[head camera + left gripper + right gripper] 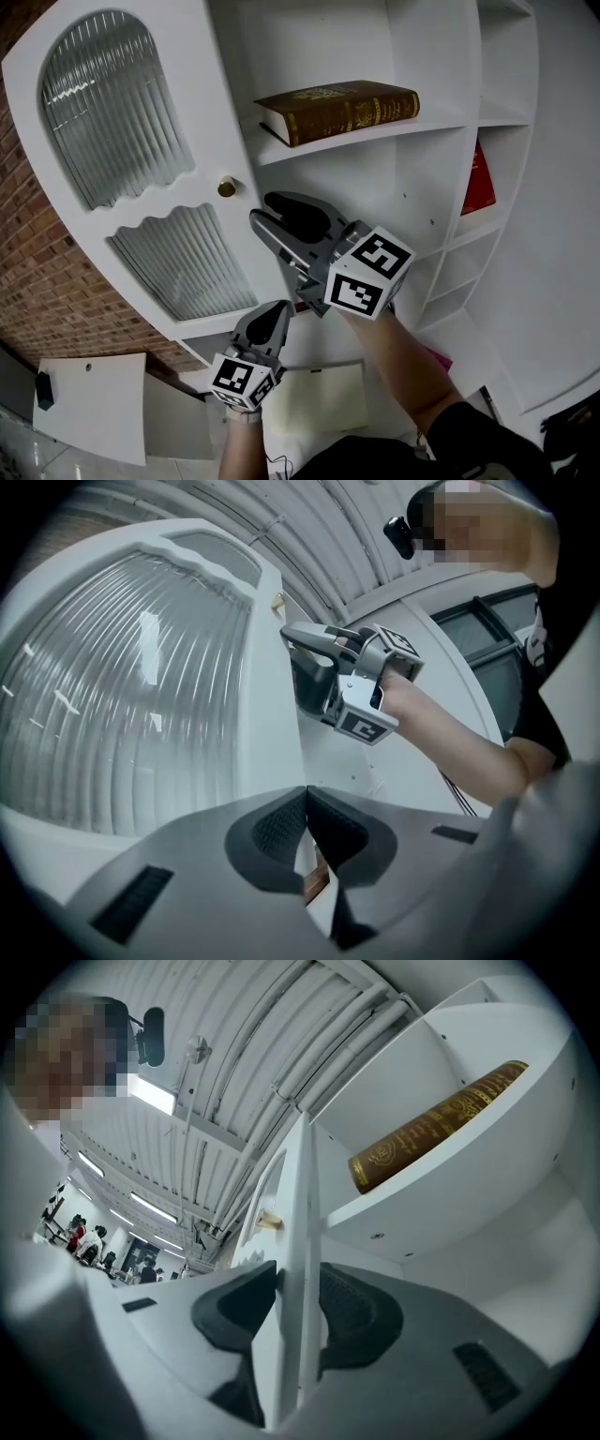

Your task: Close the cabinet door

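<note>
White cabinet door [141,187], ribbed glass, standing open left of the shelves, right gripper [263,207] jaws apart astride door's edge near brass knob [226,187], left gripper [278,309] lower, jaws together, empty, brown book [337,110] on shelf [375,133].

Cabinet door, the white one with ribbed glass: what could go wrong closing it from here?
The right gripper stands open astride the edge of the white ribbed-glass cabinet door, so it could be pinched against the white shelf as the door shuts, or slip off. The shut left gripper sits by the door's lower corner, possibly in its swing.
</note>
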Tool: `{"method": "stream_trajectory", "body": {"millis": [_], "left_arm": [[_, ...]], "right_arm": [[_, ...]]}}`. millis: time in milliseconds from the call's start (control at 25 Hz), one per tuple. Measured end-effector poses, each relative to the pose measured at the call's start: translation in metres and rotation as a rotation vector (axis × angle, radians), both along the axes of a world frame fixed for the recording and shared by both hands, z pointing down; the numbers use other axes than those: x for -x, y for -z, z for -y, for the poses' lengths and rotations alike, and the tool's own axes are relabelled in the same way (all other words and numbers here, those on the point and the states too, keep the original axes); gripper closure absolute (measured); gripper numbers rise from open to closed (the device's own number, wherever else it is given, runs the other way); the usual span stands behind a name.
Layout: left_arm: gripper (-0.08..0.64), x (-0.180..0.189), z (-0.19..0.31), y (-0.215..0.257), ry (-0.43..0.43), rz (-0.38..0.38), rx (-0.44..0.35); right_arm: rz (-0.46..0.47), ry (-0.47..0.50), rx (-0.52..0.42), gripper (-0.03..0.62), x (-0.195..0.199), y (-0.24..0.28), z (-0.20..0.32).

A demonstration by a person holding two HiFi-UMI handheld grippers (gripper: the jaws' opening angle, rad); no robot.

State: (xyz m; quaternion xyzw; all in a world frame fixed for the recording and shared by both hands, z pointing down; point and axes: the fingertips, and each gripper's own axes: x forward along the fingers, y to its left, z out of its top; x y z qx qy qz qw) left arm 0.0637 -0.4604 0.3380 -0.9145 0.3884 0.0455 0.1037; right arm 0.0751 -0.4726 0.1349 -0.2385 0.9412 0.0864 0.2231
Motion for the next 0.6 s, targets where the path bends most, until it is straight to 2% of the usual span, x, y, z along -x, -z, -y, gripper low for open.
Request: {"method": "stream_trajectory", "body": {"millis": [600], "left_arm": [[0.551, 0.000, 0.014, 0.001, -0.002, 0.004, -0.002]], "right_arm": [[0.008, -0.015, 0.022, 0.440, 0.001, -0.004, 0.016]]}}
